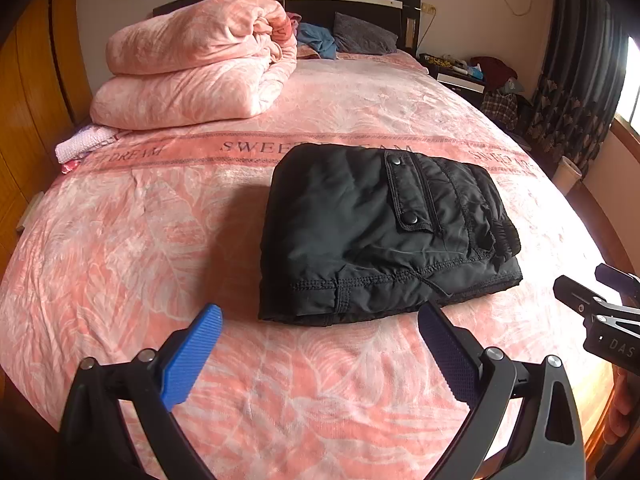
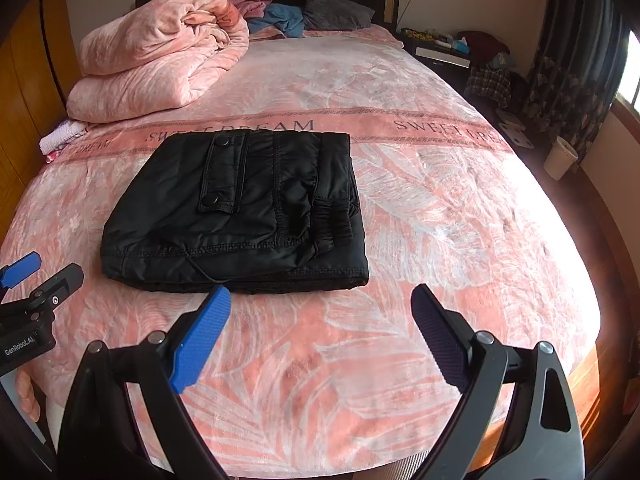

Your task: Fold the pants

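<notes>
- The black padded fabric pants [image 1: 384, 232] [image 2: 240, 216] lie folded into a compact, thick rectangular bundle of several stacked layers, near the middle of the bed.
- On top shows a flap pocket with two dark snap buttons, one far and one near; to its right run quilted ridges and a gathered elastic cuff at the right edge. A stitched seam crosses the near edge, with a thin loose thread hanging there.
- The bundle rests on the pink leaf-patterned bedspread [image 1: 280, 360] [image 2: 440, 200], its far edge overlapping the printed "SWEET DREAM" band.
- The left gripper [image 1: 320, 354] [image 2: 24, 276] hovers just near of the pants, its blue-padded fingers spread wide apart and holding nothing.
- The right gripper [image 2: 322, 334] [image 1: 592, 300] likewise hangs near the bundle's near edge, fingers wide apart and empty.
- A folded pink fluffy quilt [image 1: 196, 64] [image 2: 160, 56] sits far left; a grey pillow [image 1: 364, 34] [image 2: 336, 12] lies against the dark headboard.
</notes>
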`<state>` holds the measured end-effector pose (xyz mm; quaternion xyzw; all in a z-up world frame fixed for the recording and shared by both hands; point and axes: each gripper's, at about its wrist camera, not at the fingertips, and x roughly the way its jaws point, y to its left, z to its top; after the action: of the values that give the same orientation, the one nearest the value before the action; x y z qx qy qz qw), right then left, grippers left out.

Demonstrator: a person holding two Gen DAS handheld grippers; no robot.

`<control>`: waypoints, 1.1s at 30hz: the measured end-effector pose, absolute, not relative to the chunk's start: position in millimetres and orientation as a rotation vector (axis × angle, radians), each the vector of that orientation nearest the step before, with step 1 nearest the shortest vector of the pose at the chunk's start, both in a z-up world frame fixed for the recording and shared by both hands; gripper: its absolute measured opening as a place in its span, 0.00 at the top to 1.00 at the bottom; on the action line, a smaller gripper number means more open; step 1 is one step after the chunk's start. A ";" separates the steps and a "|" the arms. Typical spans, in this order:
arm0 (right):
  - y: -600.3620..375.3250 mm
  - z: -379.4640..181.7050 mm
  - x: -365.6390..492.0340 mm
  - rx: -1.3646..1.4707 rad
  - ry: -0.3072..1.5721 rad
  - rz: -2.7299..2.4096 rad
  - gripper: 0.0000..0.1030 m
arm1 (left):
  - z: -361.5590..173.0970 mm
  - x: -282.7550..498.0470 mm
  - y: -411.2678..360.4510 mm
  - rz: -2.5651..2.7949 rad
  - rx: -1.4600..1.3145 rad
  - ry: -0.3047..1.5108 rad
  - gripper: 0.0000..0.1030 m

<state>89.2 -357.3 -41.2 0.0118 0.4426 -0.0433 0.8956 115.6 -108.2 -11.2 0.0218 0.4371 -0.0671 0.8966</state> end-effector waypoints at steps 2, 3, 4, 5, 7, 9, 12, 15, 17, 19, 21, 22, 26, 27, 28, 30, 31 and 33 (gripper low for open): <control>-356.7 -41.3 89.1 0.025 0.917 -0.090 0.11 | -12.6 115.9 -107.8 -0.139 0.048 0.910 0.04; -356.6 -41.5 89.3 0.026 0.917 -0.089 0.11 | -13.1 116.1 -107.3 -0.138 0.048 0.912 0.04; -356.5 -41.4 89.4 0.025 0.917 -0.089 0.11 | -13.7 116.3 -106.8 -0.136 0.047 0.913 0.04; -356.6 -41.5 89.4 0.025 0.917 -0.090 0.11 | -14.6 116.9 -106.4 -0.136 0.046 0.917 0.04; -356.6 -41.5 89.4 0.025 0.917 -0.089 0.11 | -16.1 117.9 -105.6 -0.136 0.042 0.925 0.04; -356.3 -41.4 89.2 0.025 0.917 -0.090 0.11 | -16.9 117.9 -104.8 -0.135 0.040 0.927 0.04; -356.2 -41.7 89.1 0.024 0.919 -0.091 0.11 | -18.6 119.3 -104.4 -0.132 0.045 0.932 0.04; -356.2 -42.7 91.3 0.020 0.924 -0.091 0.11 | -21.2 120.2 -103.7 -0.129 0.046 0.941 0.04; -356.3 -43.9 92.6 0.018 0.927 -0.091 0.11 | -22.3 120.4 -102.7 -0.130 0.042 0.946 0.04; -356.5 -44.9 93.5 0.017 0.930 -0.090 0.11 | -22.4 120.1 -101.6 -0.131 0.037 0.946 0.04; -356.4 -46.4 94.6 0.016 0.932 -0.089 0.11 | -22.6 120.5 -101.4 -0.129 0.040 0.948 0.04; -356.2 -47.0 94.8 0.016 0.933 -0.088 0.11 | -22.9 119.9 -101.7 -0.129 0.041 0.948 0.04; -355.5 -48.2 94.7 0.018 0.933 -0.086 0.11 | -22.8 119.3 -102.8 -0.133 0.047 0.946 0.04; -355.4 -48.0 94.7 0.018 0.933 -0.086 0.11 | -22.9 119.3 -103.0 -0.133 0.049 0.946 0.04; -355.5 -48.1 94.7 0.017 0.932 -0.086 0.11 | -22.9 119.4 -103.3 -0.135 0.048 0.947 0.04; -355.8 -48.1 94.9 0.017 0.933 -0.086 0.11 | -23.1 120.1 -104.0 -0.134 0.050 0.950 0.04; -355.9 -48.1 94.9 0.018 0.933 -0.087 0.11 | -23.2 120.3 -104.4 -0.135 0.050 0.951 0.04; -356.2 -48.3 95.0 0.016 0.932 -0.089 0.11 | -23.5 120.5 -104.5 -0.136 0.049 0.953 0.04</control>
<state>95.0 -356.2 -48.3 0.0078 0.4493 -0.0429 0.8923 120.5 -104.5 -23.5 0.0237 0.4581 -0.0652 0.8862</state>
